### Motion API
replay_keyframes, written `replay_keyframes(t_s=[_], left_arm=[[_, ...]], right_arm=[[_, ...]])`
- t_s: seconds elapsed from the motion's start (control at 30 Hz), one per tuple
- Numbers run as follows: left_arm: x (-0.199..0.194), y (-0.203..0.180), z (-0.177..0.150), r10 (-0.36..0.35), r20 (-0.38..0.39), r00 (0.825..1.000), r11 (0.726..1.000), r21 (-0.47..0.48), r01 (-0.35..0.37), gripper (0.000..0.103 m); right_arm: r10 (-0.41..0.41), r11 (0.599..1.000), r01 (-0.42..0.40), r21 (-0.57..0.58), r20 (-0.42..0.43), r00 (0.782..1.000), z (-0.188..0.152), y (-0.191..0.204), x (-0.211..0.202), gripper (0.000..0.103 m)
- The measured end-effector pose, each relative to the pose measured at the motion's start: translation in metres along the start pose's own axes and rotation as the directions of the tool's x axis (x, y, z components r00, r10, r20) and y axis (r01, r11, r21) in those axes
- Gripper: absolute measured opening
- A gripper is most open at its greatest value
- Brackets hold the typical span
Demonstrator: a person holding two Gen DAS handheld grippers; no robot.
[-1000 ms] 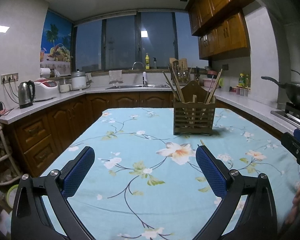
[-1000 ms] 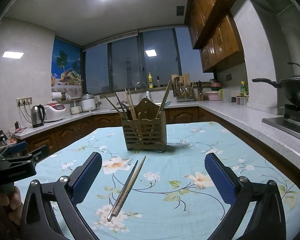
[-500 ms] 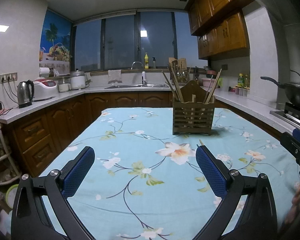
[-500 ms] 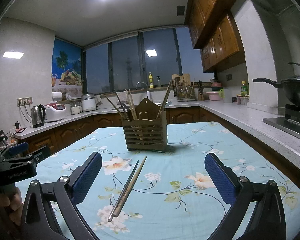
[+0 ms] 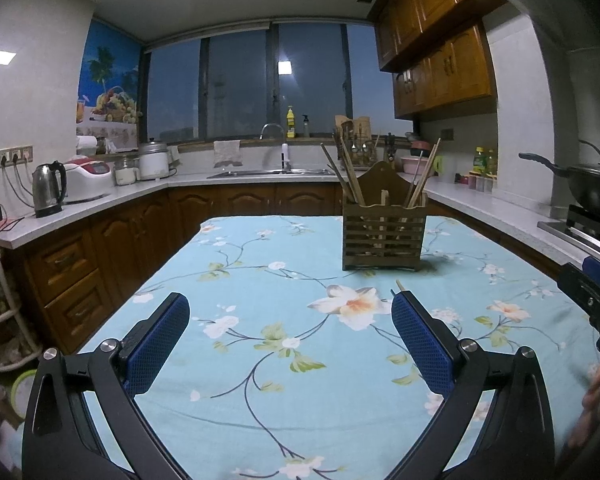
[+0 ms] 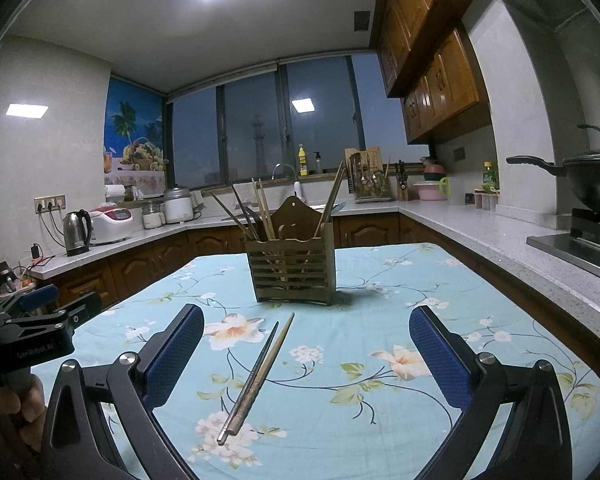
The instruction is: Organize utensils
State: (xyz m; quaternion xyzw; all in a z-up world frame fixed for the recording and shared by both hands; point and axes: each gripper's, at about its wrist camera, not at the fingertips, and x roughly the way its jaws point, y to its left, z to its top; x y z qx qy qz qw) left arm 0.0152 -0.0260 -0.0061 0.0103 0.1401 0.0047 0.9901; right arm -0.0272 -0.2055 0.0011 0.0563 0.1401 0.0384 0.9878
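Note:
A slatted wooden utensil holder (image 5: 383,236) stands on the floral blue tablecloth (image 5: 268,312), with several chopsticks leaning in it; it also shows in the right wrist view (image 6: 291,270). A pair of chopsticks (image 6: 257,376) lies flat on the cloth in front of the holder, between my right gripper's fingers. Only their tip (image 5: 399,285) shows in the left wrist view, behind the right finger. My left gripper (image 5: 290,336) is open and empty above the cloth. My right gripper (image 6: 306,354) is open and empty, just short of the chopsticks.
Kitchen counters run around the table: a kettle (image 5: 49,189) and rice cooker on the left, a sink at the back, a black wok (image 6: 596,184) on the stove at the right. The other gripper shows at each view's edge (image 6: 32,332).
Both views have shifted only slightly. The right gripper has crept a little toward the chopsticks. Both grippers stay open.

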Motion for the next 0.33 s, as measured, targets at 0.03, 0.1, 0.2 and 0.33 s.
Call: replay_keyframes(t_s=[0.03, 0.1, 0.2, 0.33], left_arm=[[0.0, 0.0, 0.0, -0.001, 0.0, 1.0, 1.0, 0.0, 0.001, 0.103], [0.002, 0.0, 0.001, -0.003, -0.007, 1.0, 1.0, -0.002, 0.003, 0.103], [0.006, 0.001, 0.002, -0.017, -0.02, 1.0, 1.0, -0.007, 0.016, 0.103], [0.012, 0.002, 0.004, -0.032, -0.035, 0.999, 0.999, -0.006, 0.031, 0.103]], right_arm=[[-0.001, 1.0, 0.001, -0.001, -0.001, 1.0, 0.0, 0.0, 0.0, 0.103], [-0.002, 1.0, 0.002, 0.0, -0.008, 1.0, 0.001, 0.001, 0.001, 0.103], [-0.003, 1.0, 0.003, -0.002, -0.009, 1.0, 0.002, 0.003, 0.002, 0.103], [-0.003, 1.0, 0.003, -0.003, -0.025, 1.0, 0.002, 0.008, 0.008, 0.103]])
